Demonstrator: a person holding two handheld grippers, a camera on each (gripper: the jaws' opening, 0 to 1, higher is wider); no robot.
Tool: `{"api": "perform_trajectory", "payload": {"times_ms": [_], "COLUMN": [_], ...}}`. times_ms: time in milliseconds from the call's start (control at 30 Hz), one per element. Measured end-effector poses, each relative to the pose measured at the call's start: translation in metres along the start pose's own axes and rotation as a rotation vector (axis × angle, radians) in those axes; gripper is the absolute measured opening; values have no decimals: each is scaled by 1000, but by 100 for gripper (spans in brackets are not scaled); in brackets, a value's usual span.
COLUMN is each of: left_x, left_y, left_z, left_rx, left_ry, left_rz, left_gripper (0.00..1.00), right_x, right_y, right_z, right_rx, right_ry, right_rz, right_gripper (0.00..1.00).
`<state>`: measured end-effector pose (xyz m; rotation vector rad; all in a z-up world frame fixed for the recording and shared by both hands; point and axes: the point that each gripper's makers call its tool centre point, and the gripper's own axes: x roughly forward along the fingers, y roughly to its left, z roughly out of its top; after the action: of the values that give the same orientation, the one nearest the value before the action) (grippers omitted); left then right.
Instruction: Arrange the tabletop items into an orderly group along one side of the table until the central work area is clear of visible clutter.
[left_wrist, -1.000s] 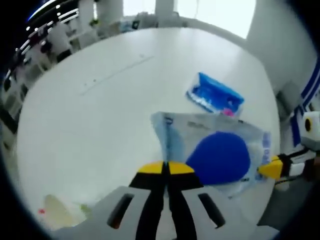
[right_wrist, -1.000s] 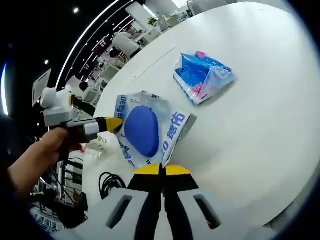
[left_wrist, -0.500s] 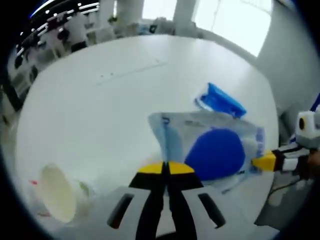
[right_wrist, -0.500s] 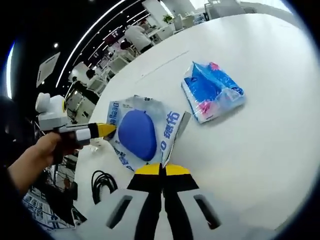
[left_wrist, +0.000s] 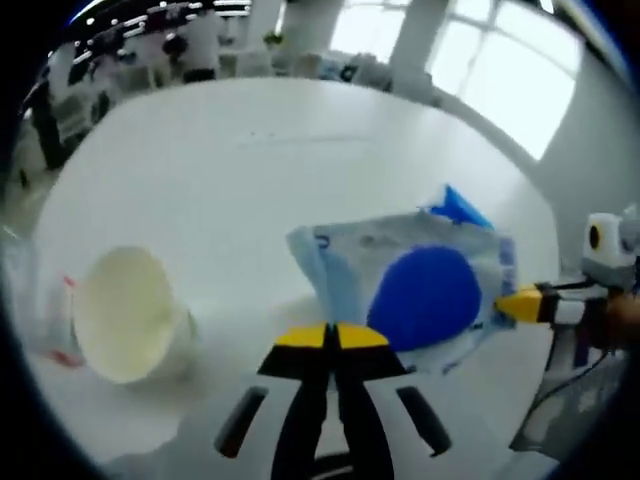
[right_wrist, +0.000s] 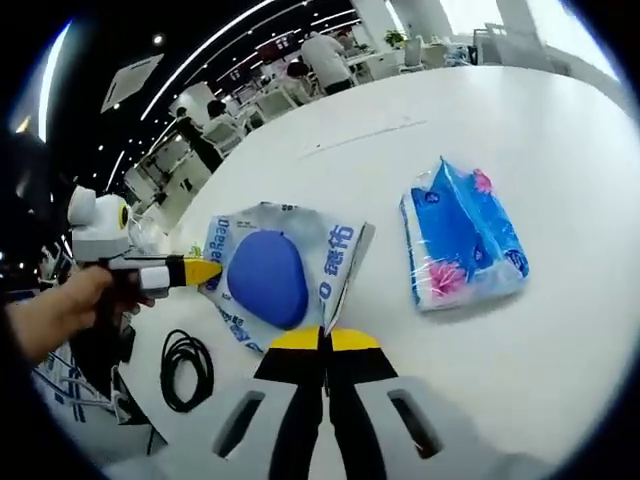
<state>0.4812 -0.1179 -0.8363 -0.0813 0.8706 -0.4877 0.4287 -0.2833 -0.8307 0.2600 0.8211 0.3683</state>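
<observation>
White round table (right_wrist: 560, 330) w/ few items on it; office behind w/ desks, chairs and people, too small to read; big windows at far side in left gripper view.

Count: 1 clear wipes pouch (right_wrist: 275, 275) w/ blue oval lid (right_wrist: 266, 277) and blue print; 1 blue tissue pack (right_wrist: 463, 238) w/ pink flowers; 1 white paper cup (left_wrist: 125, 314) lying on its side, mouth toward camera; 1 black cable coil (right_wrist: 186, 368) at table edge.

Around the pouch: tissue pack lies to its right in right gripper view, apart from it, nothing between; in left gripper view just a blue corner of the tissue pack (left_wrist: 458, 206) peeks from behind the pouch (left_wrist: 410, 290); cup sits well off to the left there, w/ some clear wrapper beside it, blurred; cable coil near pouch's lower left in right gripper view, not touching.

Pouch vs jaws: held from two sides. Right gripper (right_wrist: 321, 339) has yellow-tipped jaws closed, pinching pouch's near edge right at tips. Left gripper (left_wrist: 330, 335) likewise, jaws pressed together on the pouch's near corner; same left gripper (right_wrist: 205, 270) seen in right gripper view, a hand (right_wrist: 60, 310) holding it, yellow tip at pouch's left edge. Right gripper's yellow tip (left_wrist: 520, 303) meets pouch's right edge in left gripper view. Whether pouch is off the table: can't tell.
</observation>
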Motion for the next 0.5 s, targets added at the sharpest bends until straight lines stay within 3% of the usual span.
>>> {"api": "perform_trajectory", "payload": {"times_ms": [500], "left_x": [-4], "left_y": [20], "left_z": [-4], "left_rx": [-152], "left_ry": [-93], "left_rz": [24], "left_gripper": [0], "right_x": [28], "right_y": [0], "right_z": [22], "right_rx": [-91], "right_ry": [6], "right_rz": [48], "right_gripper": [0]}}
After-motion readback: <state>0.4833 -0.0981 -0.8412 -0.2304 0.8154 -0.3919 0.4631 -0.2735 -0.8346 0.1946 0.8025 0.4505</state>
